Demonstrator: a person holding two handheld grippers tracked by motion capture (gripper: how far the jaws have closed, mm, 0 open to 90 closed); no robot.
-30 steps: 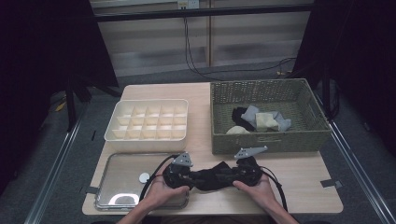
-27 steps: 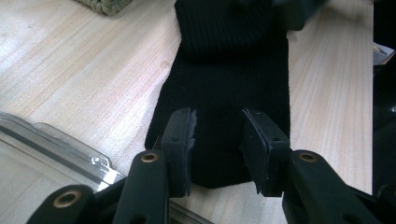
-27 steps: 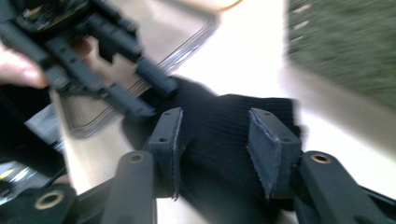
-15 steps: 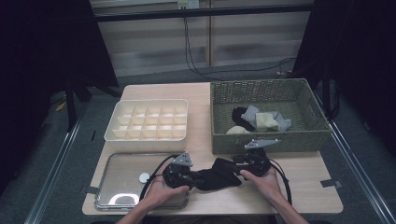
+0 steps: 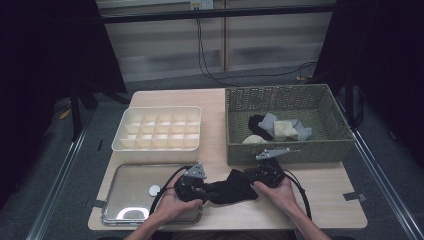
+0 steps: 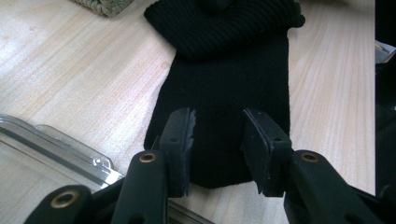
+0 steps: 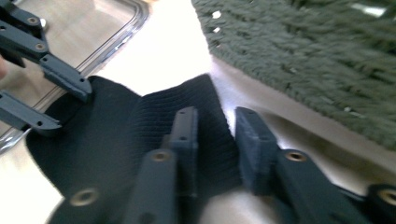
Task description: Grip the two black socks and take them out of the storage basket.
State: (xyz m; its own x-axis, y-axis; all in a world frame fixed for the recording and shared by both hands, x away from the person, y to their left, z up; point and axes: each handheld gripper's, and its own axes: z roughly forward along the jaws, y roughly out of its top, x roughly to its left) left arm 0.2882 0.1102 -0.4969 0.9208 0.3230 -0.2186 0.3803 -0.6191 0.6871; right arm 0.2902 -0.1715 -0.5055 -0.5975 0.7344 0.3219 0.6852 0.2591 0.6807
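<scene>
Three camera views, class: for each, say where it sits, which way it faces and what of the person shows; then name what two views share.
High view: above the person's side, facing forward and down on the table; forearms, left gripper and right gripper show.
Left gripper view: rides the left gripper, looking along its jaws over the black sock.
Right gripper view: rides the right gripper, facing the sock's edge and the wicker basket.
Shared: all show the sock.

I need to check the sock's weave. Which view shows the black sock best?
The left gripper view: the black sock lies sharp and close, its ribbing plain. The right gripper view shows it blurred; the high view shows it small between both grippers.
</scene>
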